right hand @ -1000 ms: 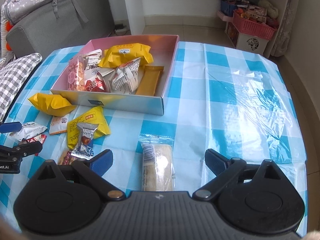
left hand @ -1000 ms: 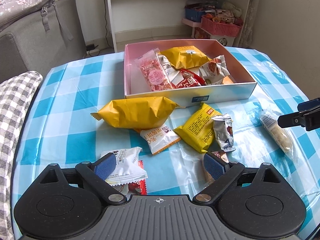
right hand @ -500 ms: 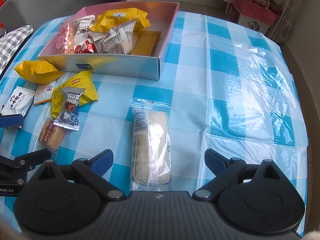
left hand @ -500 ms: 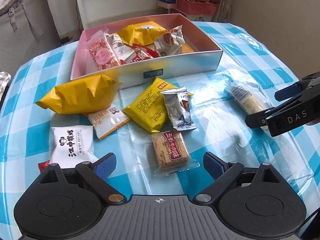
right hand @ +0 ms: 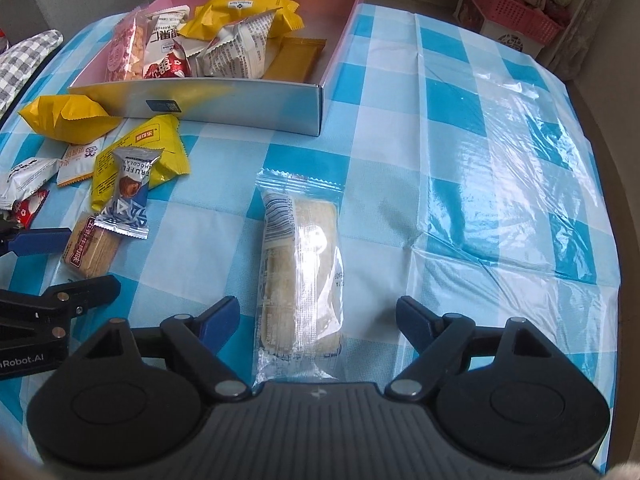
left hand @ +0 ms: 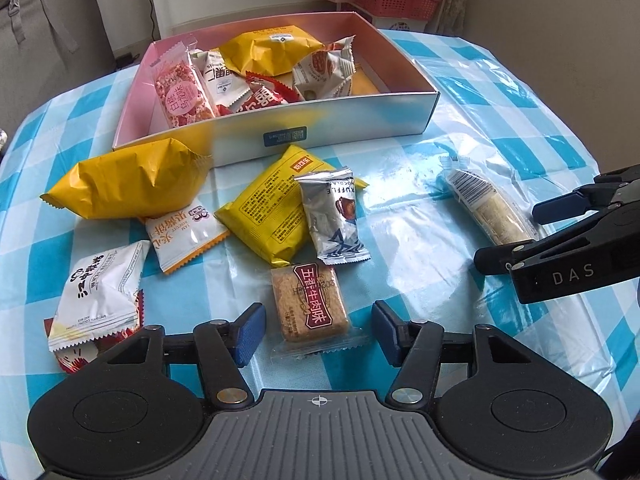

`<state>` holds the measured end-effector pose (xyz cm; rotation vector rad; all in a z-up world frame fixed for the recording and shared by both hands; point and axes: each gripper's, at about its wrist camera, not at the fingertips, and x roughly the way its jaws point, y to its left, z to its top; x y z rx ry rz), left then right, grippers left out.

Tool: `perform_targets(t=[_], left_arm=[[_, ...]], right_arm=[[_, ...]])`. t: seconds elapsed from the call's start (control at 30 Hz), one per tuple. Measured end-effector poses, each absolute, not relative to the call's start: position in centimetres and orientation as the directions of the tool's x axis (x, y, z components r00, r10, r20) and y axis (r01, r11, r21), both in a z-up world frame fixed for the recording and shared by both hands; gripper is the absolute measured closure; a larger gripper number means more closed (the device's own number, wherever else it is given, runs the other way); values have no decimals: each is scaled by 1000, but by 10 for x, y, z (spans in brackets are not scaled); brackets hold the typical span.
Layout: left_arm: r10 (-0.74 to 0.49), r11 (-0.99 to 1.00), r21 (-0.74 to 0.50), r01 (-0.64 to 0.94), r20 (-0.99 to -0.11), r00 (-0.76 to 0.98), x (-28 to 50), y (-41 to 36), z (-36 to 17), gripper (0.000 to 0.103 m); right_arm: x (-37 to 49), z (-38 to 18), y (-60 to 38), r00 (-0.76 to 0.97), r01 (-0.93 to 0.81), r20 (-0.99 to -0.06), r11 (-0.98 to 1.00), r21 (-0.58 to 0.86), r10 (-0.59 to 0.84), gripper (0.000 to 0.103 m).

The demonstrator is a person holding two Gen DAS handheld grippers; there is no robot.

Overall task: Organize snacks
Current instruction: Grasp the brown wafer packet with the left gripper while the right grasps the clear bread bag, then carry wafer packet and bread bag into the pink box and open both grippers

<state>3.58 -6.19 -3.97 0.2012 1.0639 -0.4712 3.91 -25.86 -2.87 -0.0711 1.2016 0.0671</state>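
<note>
Nearest the left gripper (left hand: 316,334), a brown biscuit packet (left hand: 308,304) lies between its two blue pads, which stand wide apart on either side and do not appear to touch the wrapper, so nothing is held. The right gripper (right hand: 318,320) is likewise spread wide, straddling the near end of a long clear-wrapped wafer bar (right hand: 300,264) that lies flat on the checked tablecloth (right hand: 460,128); whether a pad brushes the wrapper cannot be told. Further out, in front of the box (left hand: 340,128), more snacks are still loose: a white packet (left hand: 96,292) over a red one, a small white-and-orange sachet (left hand: 182,234), a flat yellow packet (left hand: 272,208) with a silver truffle wrapper (left hand: 334,216) lying across it, and a puffy yellow bag (left hand: 132,178) touching the box's front wall. Inside the box several snacks are already gathered, among them a pink bar (left hand: 180,90), a yellow bag (left hand: 272,50) and a white pyramid-shaped pack (left hand: 324,72). By my reckoning the job is roughly half done, with about eight items left to go into the box
</note>
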Motion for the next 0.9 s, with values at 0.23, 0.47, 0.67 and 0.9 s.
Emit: perform_targets(t=[0.23, 0.47, 0.67, 0.9], left_arm=[[-271, 884, -61, 464, -875, 400, 35, -62, -39, 67], [-268, 889, -67, 452, -878, 397, 36, -59, -38, 70], [-260, 893, -64, 446, -882, 393, 36, -57, -36, 70], [-255, 895, -59, 442, -881, 399, 37, -54, -31, 70]], right_arm=[[37, -24, -250, 365, -128, -930, 992, -13, 35, 46], [32, -19, -237, 384, -197, -922, 979, -43, 37, 72], [31, -16, -228, 394, -235, -919, 969, -75, 24, 82], [31, -10, -229, 407, -231, -913, 970, -70, 31, 86]])
